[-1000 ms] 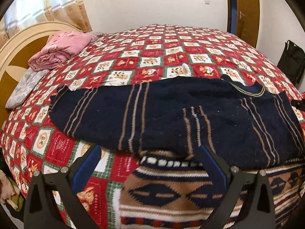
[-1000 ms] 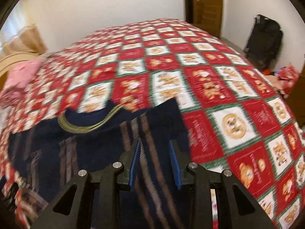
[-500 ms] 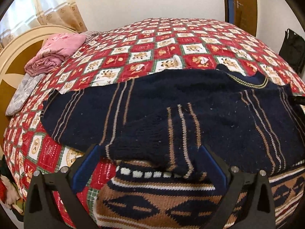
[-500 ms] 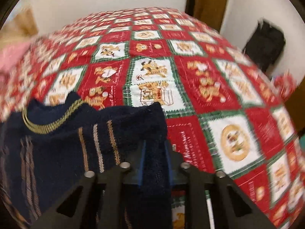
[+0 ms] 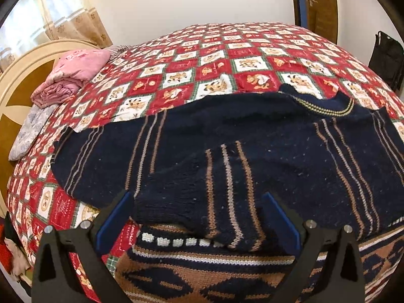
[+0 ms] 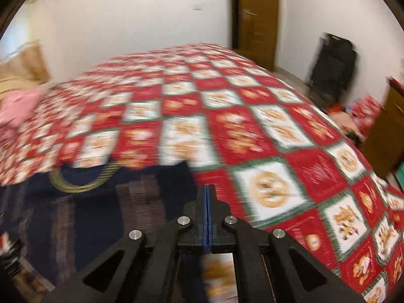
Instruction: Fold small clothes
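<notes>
A navy knit sweater [image 5: 252, 139] with brown and white stripes and a gold-trimmed collar [image 5: 325, 108] lies spread on the bed. One sleeve [image 5: 222, 197] is folded over its body. My left gripper [image 5: 197, 217] is open, its blue pads either side of the sleeve cuff, just above the patterned brown hem [image 5: 202, 272]. In the blurred right wrist view the sweater [image 6: 88, 209] lies at lower left. My right gripper [image 6: 207, 202] is shut with the pads together, at the sweater's right edge; no cloth shows between them.
The bed has a red, white and green checked cover [image 5: 227, 58]. Folded pink clothes [image 5: 73, 73] and a grey pillow [image 5: 30, 131] lie by the headboard at left. A black bag [image 6: 330, 68] and a wooden door [image 6: 255, 17] stand beyond the bed.
My right gripper closed from open to fully shut while swinging at the sweater's right edge. My left gripper stayed open and the sleeve now lies further over the body.
</notes>
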### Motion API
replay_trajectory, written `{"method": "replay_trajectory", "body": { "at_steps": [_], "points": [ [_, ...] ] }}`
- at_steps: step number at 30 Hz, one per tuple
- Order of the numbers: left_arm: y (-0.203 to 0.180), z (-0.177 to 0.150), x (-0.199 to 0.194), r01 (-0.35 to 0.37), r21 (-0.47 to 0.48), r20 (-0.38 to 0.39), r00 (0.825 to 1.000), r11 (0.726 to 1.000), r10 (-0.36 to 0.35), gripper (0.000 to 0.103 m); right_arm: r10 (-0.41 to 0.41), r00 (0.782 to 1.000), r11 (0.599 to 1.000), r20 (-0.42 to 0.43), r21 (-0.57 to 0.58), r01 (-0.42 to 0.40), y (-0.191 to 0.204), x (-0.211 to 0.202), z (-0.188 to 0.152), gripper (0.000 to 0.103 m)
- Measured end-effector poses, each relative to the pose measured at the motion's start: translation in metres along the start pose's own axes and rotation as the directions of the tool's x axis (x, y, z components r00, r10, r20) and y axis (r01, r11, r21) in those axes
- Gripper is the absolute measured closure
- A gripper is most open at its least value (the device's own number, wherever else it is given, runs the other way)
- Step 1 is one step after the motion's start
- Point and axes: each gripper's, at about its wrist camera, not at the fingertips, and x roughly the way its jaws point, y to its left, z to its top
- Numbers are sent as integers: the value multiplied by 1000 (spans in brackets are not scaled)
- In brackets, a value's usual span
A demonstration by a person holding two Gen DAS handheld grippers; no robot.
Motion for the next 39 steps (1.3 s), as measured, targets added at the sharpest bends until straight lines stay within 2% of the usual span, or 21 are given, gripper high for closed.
{"method": "replay_trajectory", "body": {
  "at_steps": [2, 5, 7, 10, 12, 14, 16, 18, 20, 23, 26, 28, 32, 36, 39],
  "points": [
    [0, 0, -4, 0, 2, 8, 1000, 1000, 0, 0, 62, 998, 993, -29, -95, -64, 30, -2, -4, 103],
    [0, -1, -6, 0, 0, 12, 1000, 1000, 0, 0, 89, 990, 975, -107, -193, -108, 64, 13, -20, 103],
    [2, -3, -5, 2, -5, 2, 1000, 1000, -2, 0, 78, 983, 979, -167, -175, -108, 70, 31, -28, 103],
    [6, -4, -4, 7, -9, -9, 1000, 1000, -7, 0, 12, 976, 995, -216, -96, -34, 45, 57, -36, 103],
    [12, -4, -5, 5, -21, -3, 1000, 1000, -5, 0, 68, 976, 997, -207, -22, -75, 29, 59, -35, 103],
    [20, -4, -6, 9, -42, -8, 1000, 999, -9, 0, 79, 972, 997, -220, 19, -76, 21, 58, -32, 103],
    [29, -4, -8, 24, -70, -7, 1000, 997, -25, 0, -21, 977, 1000, -214, 8, 24, 25, 49, -31, 103],
    [36, -5, -12, 28, -85, 3, 1000, 996, -27, 0, -47, 983, 999, -176, -12, 45, 37, 31, -33, 102],
    [40, -6, -15, 20, -89, 13, 1000, 996, -19, 0, 27, 991, 999, -131, -15, -30, 52, 7, -39, 102],
    [48, -7, -17, 19, -102, 16, 1000, 995, -17, 0, 120, 989, 992, -84, -17, -121, 78, -29, -53, 102],
    [57, -10, -20, 18, -120, 25, 1000, 993, -15, 0, 246, 965, 969, -89, 14, -246, 105, -56, -68, 102],
    [64, -11, -22, 13, -128, 30, 1000, 992, -9, 0, 293, 951, 956, -99, 30, -292, 121, -68, -77, 102],
    [84, -17, -18, -2, -160, 25, 1000, 987, 6, 0, 357, 928, 934, -111, 33, -355, 149, -86, -91, 102],
    [119, -21, -4, -16, -247, -20, 1000, 969, 12, 0, 398, 911, 916, -106, -8, -402, 175, -104, -105, 102],
    [151, -23, 6, -65, -291, -36, 998, 954, 57, 0, 421, 900, 903, -108, -37, -427, 187, -110, -113, 102]
  ]
}}
